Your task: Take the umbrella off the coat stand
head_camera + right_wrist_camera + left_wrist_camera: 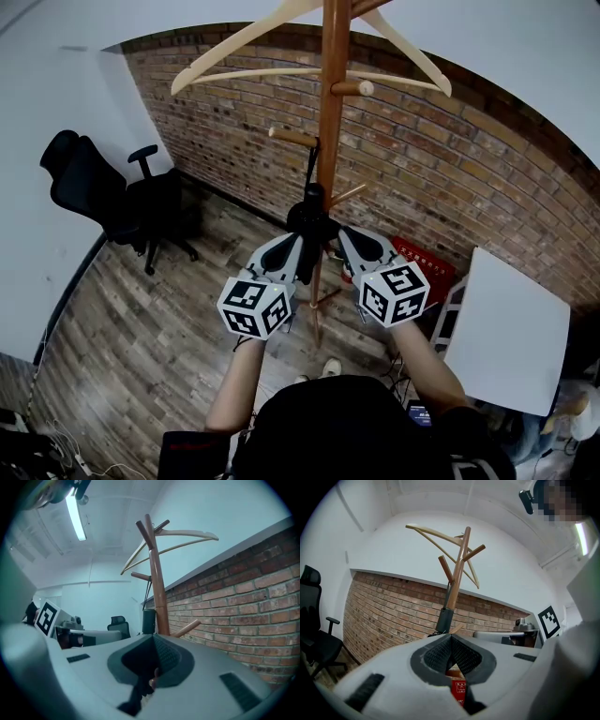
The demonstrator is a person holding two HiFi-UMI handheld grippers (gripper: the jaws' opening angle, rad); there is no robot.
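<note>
Left gripper (298, 246): jaws sat closed, empty, near the coat stand (330, 112).
Right gripper (343, 236): jaws likewise closed, empty.
Risk: snagged umbrella (307, 208) might tip the stand.

A black office chair (103, 192) stands on the wooden plank floor (150, 347) near a red brick wall (487, 159). A pale wooden hanger (225, 53) hangs high up. A red box (427, 262) sits at the wall's foot, just beside a tilted white panel (506, 328). A tube light (75, 515) glows on the ceiling.
</note>
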